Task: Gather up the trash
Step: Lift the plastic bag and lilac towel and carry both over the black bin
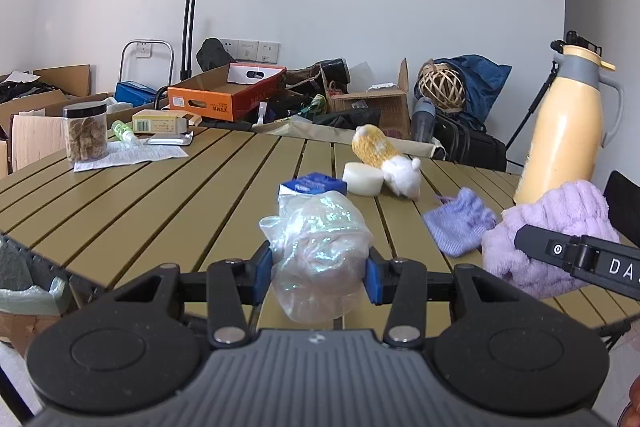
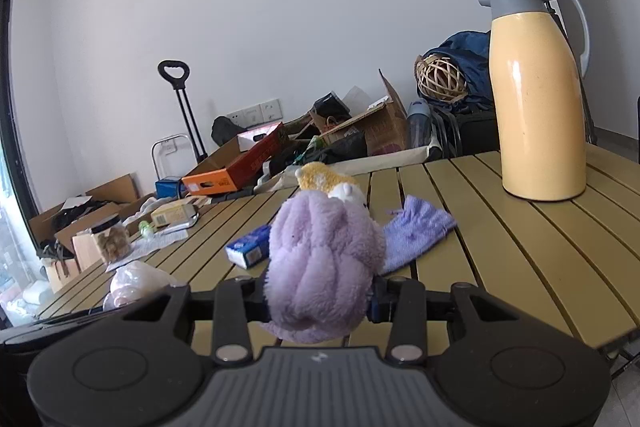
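My left gripper is shut on a crumpled clear plastic bag, held above the near edge of the olive slatted table. The bag also shows at the lower left of the right wrist view. My right gripper is shut on a fluffy lilac cloth, which shows at the right of the left wrist view. A blue-and-white tissue pack lies just beyond the bag; it also shows in the right wrist view.
On the table: a yellow-and-white plush toy, a white round block, a small purple knit pouch, a tall yellow thermos, a jar, papers and boxes. A bin with a green liner stands low left. Cluttered boxes lie behind.
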{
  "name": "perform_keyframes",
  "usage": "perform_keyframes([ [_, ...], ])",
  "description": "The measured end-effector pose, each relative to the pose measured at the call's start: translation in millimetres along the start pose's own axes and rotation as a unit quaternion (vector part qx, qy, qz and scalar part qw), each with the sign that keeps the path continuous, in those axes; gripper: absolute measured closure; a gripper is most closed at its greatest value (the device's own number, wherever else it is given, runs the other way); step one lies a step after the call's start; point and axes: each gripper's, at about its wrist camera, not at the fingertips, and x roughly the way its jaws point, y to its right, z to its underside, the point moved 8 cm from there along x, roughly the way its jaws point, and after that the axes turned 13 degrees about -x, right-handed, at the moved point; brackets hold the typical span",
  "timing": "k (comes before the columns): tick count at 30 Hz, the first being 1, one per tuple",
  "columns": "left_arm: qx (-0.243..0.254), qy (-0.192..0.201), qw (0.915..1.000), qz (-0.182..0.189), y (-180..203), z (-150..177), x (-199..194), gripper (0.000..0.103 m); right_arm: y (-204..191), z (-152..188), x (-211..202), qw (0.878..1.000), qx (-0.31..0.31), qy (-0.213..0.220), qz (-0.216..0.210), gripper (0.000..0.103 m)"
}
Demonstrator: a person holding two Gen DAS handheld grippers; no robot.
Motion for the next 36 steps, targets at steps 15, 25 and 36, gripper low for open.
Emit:
perform_keyframes([
  [15,0.031,-0.038,0.9987,-0.007,-9,63,-44,0.058,-6,60,-48,0.999,-0.012,-0.048,-0.009,0.064],
  [25,0.071,-0.073,0.9946,-0.019,-21,107,-60,0.058,-1,108,-67,0.995,-0.021,-0.100,-0.001,0.064],
  [36,0.096,-0.153,0.9826,-0.042,-60,163,-49,0.058,17,166,-62,0.982,-0.044,-0.180,0.021,0.064],
])
